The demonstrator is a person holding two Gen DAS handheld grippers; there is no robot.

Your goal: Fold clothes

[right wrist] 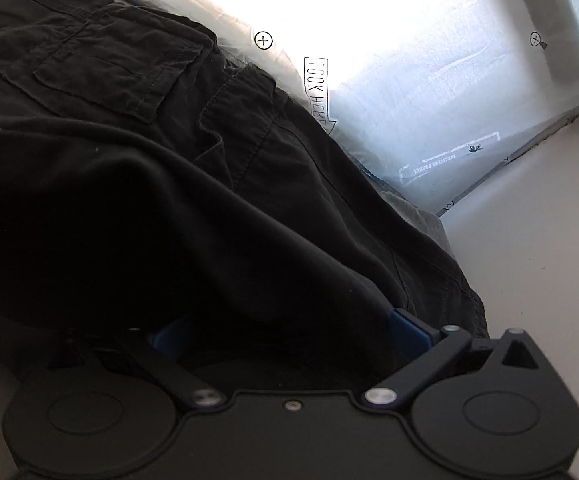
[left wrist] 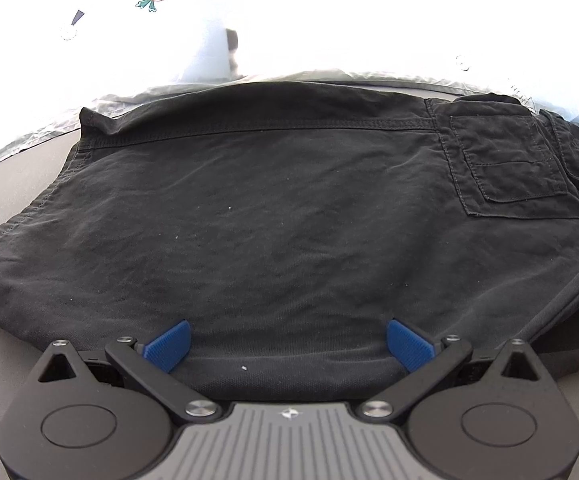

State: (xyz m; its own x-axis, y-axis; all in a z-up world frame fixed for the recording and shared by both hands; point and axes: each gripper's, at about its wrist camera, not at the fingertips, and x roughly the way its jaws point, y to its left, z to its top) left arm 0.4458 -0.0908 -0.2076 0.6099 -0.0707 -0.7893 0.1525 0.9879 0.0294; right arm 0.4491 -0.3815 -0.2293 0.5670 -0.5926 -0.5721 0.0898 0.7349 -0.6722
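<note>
- We see black cargo pants [left wrist: 273, 208] lying folded across the grey counter [left wrist: 21, 164], patch pocket [left wrist: 517, 164] toward the right.
- Our left gripper [left wrist: 287, 344] sits at the pants' near edge, jaws spread wide, blue pads [left wrist: 169, 344] resting on the cloth and holding nothing.
- Our right gripper [right wrist: 289, 336] has its jaws wide too, with a dark fold of the pants [right wrist: 169, 200] draped between them, not pinched.
- A clear printed plastic bag [right wrist: 429, 120] lies just behind the pants.
</note>
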